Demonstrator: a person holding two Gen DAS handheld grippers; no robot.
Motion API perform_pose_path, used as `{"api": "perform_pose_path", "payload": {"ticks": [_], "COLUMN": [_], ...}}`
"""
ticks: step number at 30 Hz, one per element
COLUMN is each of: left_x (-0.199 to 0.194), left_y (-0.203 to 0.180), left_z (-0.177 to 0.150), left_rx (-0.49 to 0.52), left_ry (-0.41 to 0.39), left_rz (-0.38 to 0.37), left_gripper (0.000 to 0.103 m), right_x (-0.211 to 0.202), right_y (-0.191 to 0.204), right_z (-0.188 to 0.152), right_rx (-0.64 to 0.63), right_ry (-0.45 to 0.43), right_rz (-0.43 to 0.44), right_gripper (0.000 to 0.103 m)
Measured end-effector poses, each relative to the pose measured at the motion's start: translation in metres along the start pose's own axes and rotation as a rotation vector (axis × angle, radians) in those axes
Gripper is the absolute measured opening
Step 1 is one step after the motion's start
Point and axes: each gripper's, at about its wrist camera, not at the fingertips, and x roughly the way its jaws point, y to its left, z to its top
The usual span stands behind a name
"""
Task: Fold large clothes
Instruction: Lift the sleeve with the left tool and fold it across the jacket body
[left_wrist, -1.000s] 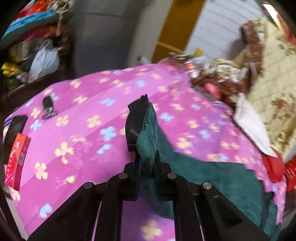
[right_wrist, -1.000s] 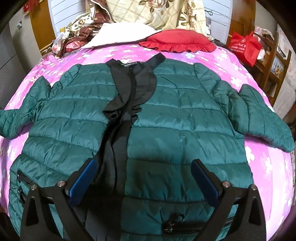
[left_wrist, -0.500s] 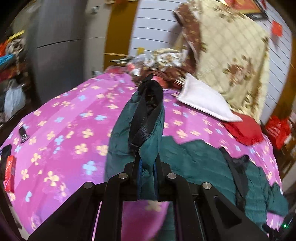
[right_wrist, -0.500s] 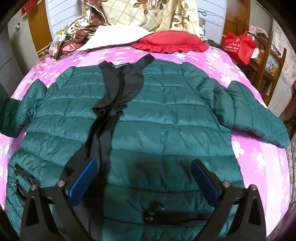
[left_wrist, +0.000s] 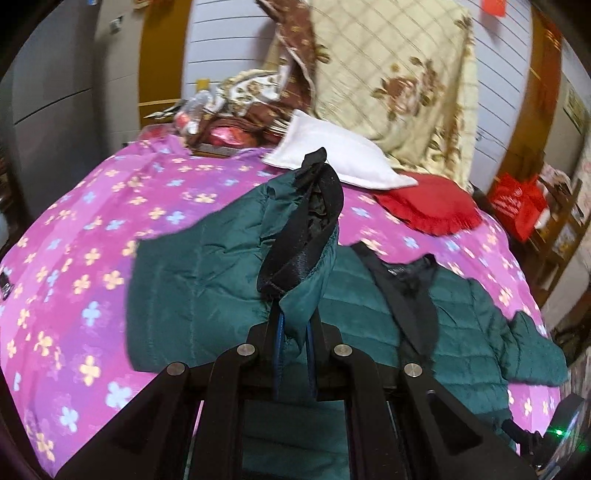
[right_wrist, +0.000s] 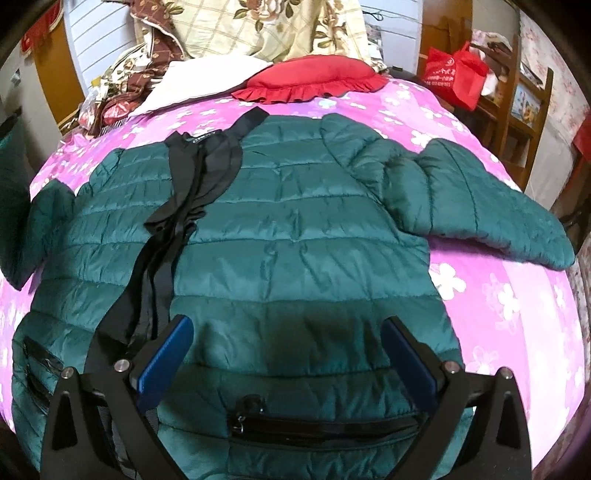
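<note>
- Dark green quilted jacket lies spread face up on a bed covered by a pink flowered sheet, its front trimmed with a black band running down from the collar.
- One sleeve lies stretched out flat on the sheet at the right of the right wrist view.
- The other sleeve is lifted off the bed; its black-lined cuff stands up in the middle of the left wrist view.
- The left gripper is clenched on this raised sleeve, with green fabric pinched between its blue pads.
- The right gripper hangs above the lower part of the jacket with its blue-padded jaws spread wide and nothing between them.
- A zipped pocket shows near the hem, just below the right gripper.
- At the head of the bed lie a red frilled cushion, a white pillow and a cream flowered quilt.
- A red bag stands beside the bed.
</note>
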Motion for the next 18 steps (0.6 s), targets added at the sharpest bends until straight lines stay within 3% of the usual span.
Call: {"api": "perform_pose_path", "payload": {"ticks": [18], "left_x": [0.019], "left_y": [-0.122], "left_z": [-0.025], "left_rx": [0.15], "left_ry": [0.083], "left_rz": [-0.146], "left_gripper": [0.0], "right_x": [-0.001], "right_y": [-0.032], "right_z": [-0.005], "right_rx": [0.058], "right_ry": [-0.006], "right_rz": [0.001], "right_gripper": [0.103]}}
